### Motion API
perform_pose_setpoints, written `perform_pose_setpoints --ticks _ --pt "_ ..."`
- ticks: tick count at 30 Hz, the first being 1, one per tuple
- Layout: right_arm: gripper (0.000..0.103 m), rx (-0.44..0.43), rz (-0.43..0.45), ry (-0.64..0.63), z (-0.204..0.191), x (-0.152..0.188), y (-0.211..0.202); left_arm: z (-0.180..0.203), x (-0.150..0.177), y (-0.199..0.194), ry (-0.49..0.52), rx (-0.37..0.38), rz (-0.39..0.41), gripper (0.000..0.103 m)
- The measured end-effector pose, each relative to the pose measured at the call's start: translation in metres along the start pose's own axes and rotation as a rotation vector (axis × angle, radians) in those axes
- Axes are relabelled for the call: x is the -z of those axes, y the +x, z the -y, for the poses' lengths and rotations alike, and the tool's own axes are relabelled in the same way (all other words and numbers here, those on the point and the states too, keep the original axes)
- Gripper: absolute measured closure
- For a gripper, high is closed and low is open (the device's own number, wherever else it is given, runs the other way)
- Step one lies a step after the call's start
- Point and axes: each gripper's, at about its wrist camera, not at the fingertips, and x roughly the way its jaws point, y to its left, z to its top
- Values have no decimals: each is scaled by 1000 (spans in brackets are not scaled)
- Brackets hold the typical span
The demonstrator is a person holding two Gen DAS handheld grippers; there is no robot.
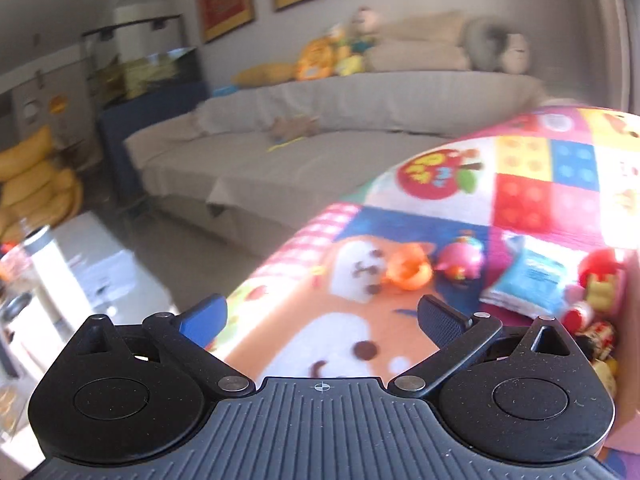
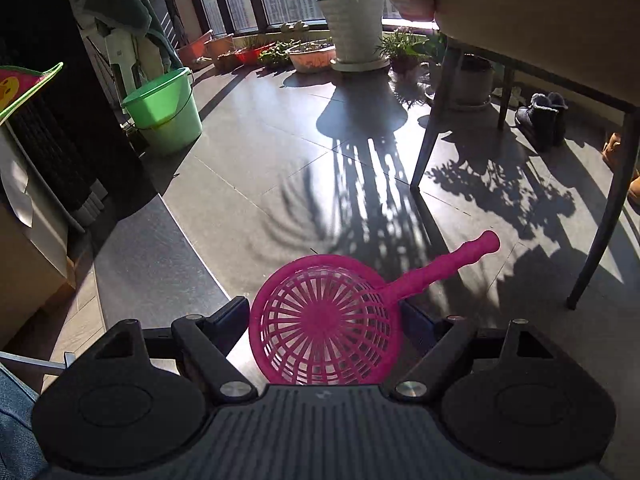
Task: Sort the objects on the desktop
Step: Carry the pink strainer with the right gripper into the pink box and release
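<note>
My right gripper (image 2: 324, 320) is shut on a pink toy strainer (image 2: 320, 324): its round basket sits between the two fingers and its handle sticks out up and to the right, high above the dark floor. In the blurred left wrist view my left gripper (image 1: 320, 316) stands open with nothing between its fingers, above the colourful patchwork cloth (image 1: 520, 176) of the table. On that cloth ahead lie an orange toy cup (image 1: 408, 272), a pink toy (image 1: 460, 258), a blue and white packet (image 1: 528, 280) and red and yellow toys (image 1: 596, 280) at the right edge.
A grey sofa (image 1: 320, 120) with plush toys fills the far side of the left view. In the right view a green bucket (image 2: 164, 110) stands at the left, potted plants (image 2: 352, 20) by the window, and a chair (image 2: 520, 32) with dark legs at the right.
</note>
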Motion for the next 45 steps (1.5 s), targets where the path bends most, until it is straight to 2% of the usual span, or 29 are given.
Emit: perform_pose_setpoints --ticks 3,6,8,10,12,14,17,21,26,29,35,37,39,42,45 --pt "20 -43 108 -79 -23 -28 -90 12 -2 -8 94 175 137 0" --pt "20 -98 192 -235 -59 -39 -163 14 -10 -11 137 368 203 0" --pt "20 -152 214 -305 -85 -39 -205 13 -17 -9 163 470 169 0" --pt "20 -231 209 -331 -109 -36 -234 9 -21 -7 174 562 90 0" --pt "20 -340 202 -391 -146 -33 -254 -2 -16 -6 159 649 38 0" --pt "20 -454 219 -475 -186 -25 -271 -12 -7 -8 134 706 28 0" --pt "20 -619 214 -597 -248 -20 -277 -25 3 -11 106 712 27 0" --pt "20 -725 204 -799 -323 -21 -277 -48 8 -15 82 678 -11 0" --pt "20 -746 228 -969 -394 -23 -282 -78 18 -12 50 669 -48 0" --pt "20 -725 188 -1009 -428 -30 -269 -84 25 -2 56 670 -93 0" --pt "20 -690 12 -952 -479 -51 -233 -78 41 10 66 709 -160 0" --pt "20 -677 11 -894 -492 -58 -221 -70 45 13 84 717 -175 0" --pt "20 -624 36 -837 -506 -64 -205 -61 47 16 110 724 -178 0" --pt "20 -554 12 -738 -526 -72 -173 -43 51 20 162 722 -185 0" --pt "20 -518 -17 -699 -539 -71 -143 -29 55 20 215 732 -190 0"
